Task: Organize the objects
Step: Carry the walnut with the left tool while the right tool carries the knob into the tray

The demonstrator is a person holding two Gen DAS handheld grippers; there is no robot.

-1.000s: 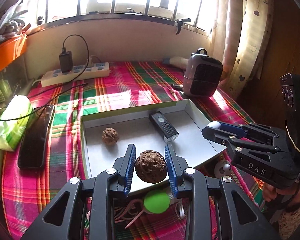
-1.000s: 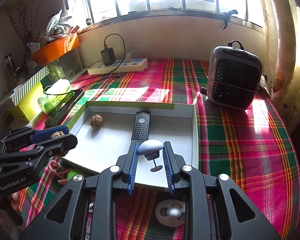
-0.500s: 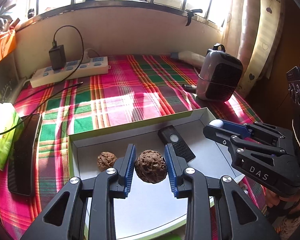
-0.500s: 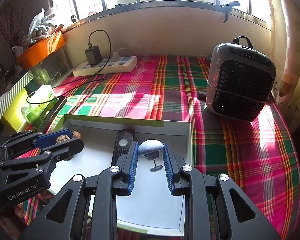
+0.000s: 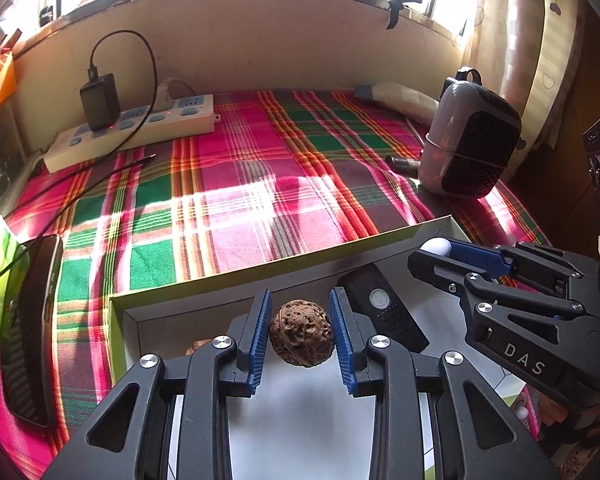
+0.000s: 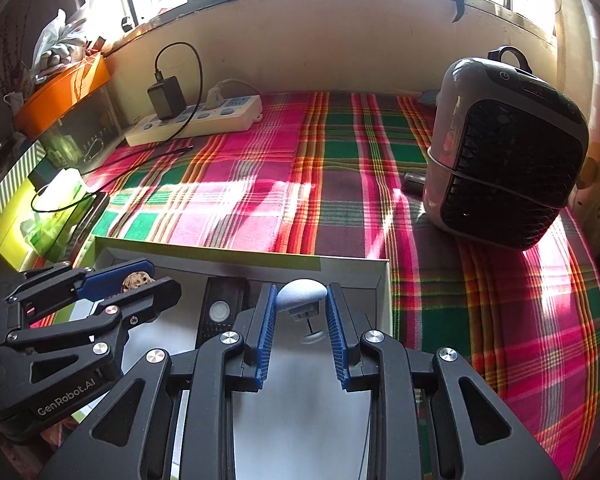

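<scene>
While inside the box (image 5: 260,280) — two walnuts (image 5: 302,333), one remote (image 5: 384,312).

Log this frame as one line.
left hand-held gripper: holds brown wrinkled walnut | right hand-held gripper: holds white rounded plastic piece | both above open white cardboard box

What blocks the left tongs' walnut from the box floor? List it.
Nothing visible does. The walnut sits clamped in the left tongs above bare floor of the box; the remote and smaller walnut lie off to either side.
</scene>
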